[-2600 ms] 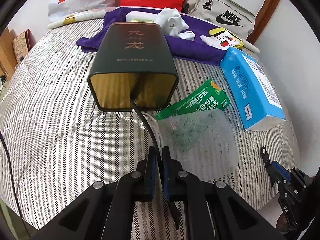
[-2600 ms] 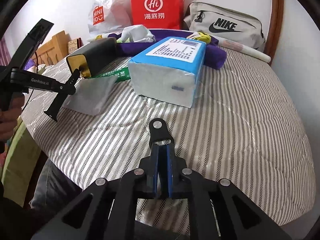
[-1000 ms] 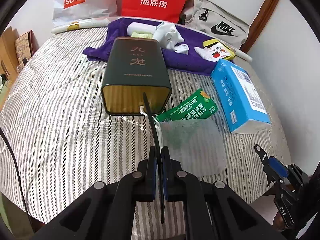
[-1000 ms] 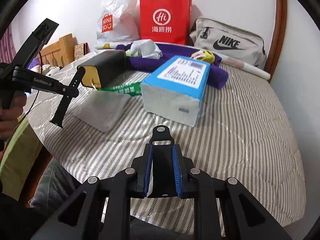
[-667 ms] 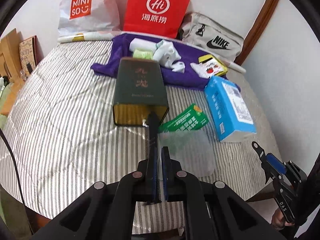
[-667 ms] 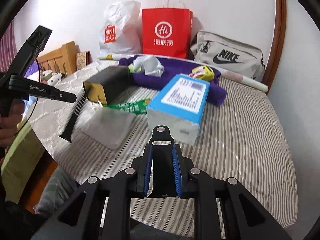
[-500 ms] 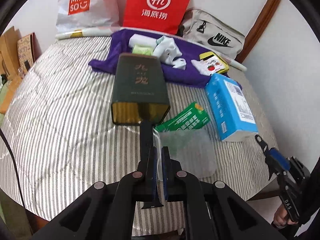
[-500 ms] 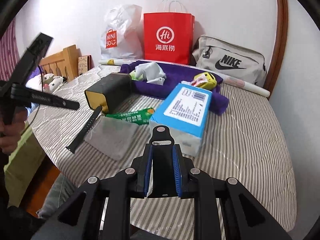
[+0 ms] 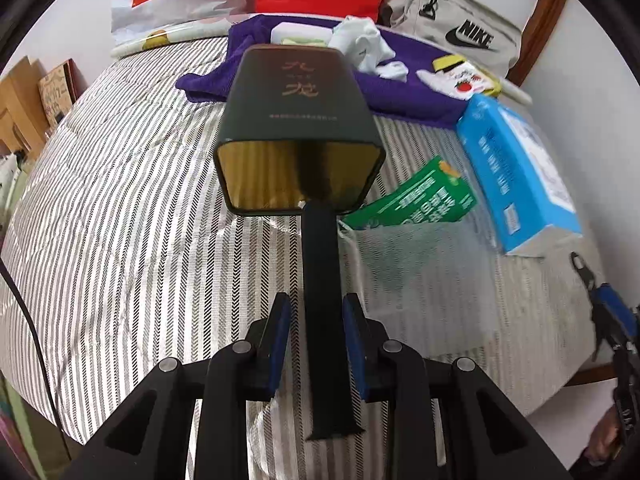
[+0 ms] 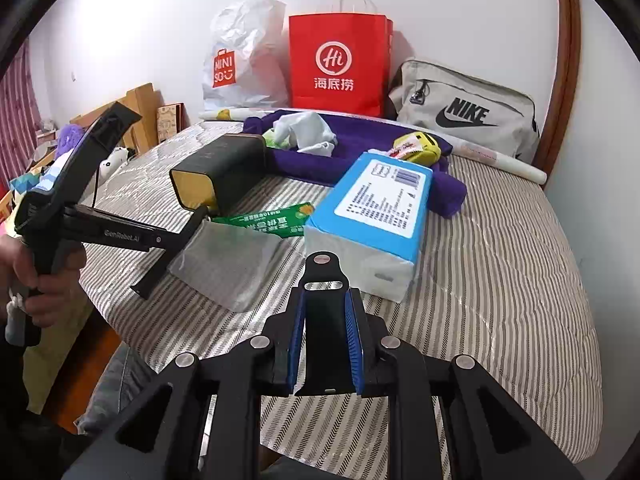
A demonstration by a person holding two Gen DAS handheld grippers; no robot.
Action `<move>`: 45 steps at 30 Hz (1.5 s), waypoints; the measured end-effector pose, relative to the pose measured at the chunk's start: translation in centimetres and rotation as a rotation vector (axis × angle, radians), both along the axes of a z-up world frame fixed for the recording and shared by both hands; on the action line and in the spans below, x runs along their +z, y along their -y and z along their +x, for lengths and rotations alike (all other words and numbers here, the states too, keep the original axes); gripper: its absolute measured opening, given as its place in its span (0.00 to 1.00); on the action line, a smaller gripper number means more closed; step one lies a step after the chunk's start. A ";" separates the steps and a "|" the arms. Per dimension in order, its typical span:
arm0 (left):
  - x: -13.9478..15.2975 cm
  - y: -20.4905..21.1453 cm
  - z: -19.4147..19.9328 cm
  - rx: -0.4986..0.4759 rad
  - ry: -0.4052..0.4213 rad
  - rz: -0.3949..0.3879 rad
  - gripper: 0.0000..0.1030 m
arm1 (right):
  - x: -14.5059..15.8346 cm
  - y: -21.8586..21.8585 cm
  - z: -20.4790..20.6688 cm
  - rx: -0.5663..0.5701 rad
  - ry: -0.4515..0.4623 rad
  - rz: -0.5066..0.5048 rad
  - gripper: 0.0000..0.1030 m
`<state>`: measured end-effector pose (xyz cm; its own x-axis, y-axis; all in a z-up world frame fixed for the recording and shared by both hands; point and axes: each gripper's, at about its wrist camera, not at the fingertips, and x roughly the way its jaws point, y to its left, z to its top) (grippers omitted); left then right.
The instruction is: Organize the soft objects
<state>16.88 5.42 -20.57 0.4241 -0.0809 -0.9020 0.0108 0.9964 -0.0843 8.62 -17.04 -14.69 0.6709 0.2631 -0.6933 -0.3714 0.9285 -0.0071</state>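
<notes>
A black strap (image 9: 322, 312) stands between the pads of my left gripper (image 9: 316, 320). Its flat face is towards the camera and its far end reaches the mouth of the dark green tin (image 9: 298, 120), which lies on its side. The left jaws are opening, and a thin gap shows on each side of the strap. In the right wrist view the left gripper (image 10: 176, 240) hovers over the translucent mesh pouch (image 10: 232, 264), the strap (image 10: 160, 264) slanting down from it. My right gripper (image 10: 324, 340) is shut on a second black strap piece (image 10: 322, 280) with a buckle end.
On the striped bed lie a green packet (image 9: 416, 204), a blue tissue pack (image 9: 516, 168) and a purple towel (image 9: 400, 92) with white cloths (image 9: 362, 40) and a small yellow pack (image 10: 416, 146). Red, white and grey bags stand by the wall. A person's hand (image 10: 44, 284) holds the left gripper.
The left jaws, pinched on the strap edge-on before, have parted, and the strap now shows its flat face. The left gripper has come closer to the tin. The right gripper keeps its hold.
</notes>
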 end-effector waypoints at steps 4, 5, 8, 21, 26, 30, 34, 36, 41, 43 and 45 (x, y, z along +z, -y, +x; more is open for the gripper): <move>0.0 1.3 0.0 -0.026 0.019 0.078 0.25 | -0.5 0.3 0.2 -0.004 -0.016 0.011 0.20; 0.0 1.6 0.0 -0.032 0.021 0.095 0.25 | -0.6 0.3 0.3 -0.002 -0.021 0.014 0.20; 0.0 1.6 -0.3 -0.034 0.038 0.107 0.20 | -0.9 0.3 0.3 0.003 -0.025 0.018 0.20; -0.1 1.2 -0.2 -0.035 0.062 0.104 0.19 | -1.0 0.1 0.7 0.009 -0.028 0.022 0.20; 0.4 0.6 -0.6 -0.032 0.062 0.057 0.19 | -0.2 -0.2 0.4 0.012 -0.010 0.018 0.20; 1.8 0.1 -1.5 -0.027 0.084 0.027 0.19 | 0.7 0.0 0.2 0.002 0.008 0.010 0.20; 3.5 -0.3 -2.3 -0.024 0.115 0.021 0.19 | 1.6 0.1 0.3 -0.005 0.022 0.013 0.20; 4.5 -0.6 -2.6 -0.019 0.135 0.015 0.19 | 2.0 0.2 0.5 -0.011 0.034 0.005 0.20; 7.1 -1.4 -2.8 -0.008 0.182 0.009 0.19 | 3.6 0.4 1.4 -0.031 0.068 0.001 0.20; 8.0 -1.8 -2.7 0.000 0.198 0.006 0.19 | 4.2 0.4 1.7 -0.033 0.081 0.001 0.20; 9.0 -2.2 -2.3 -0.001 0.211 -0.002 0.19 | 4.9 0.4 2.3 -0.034 0.097 0.005 0.20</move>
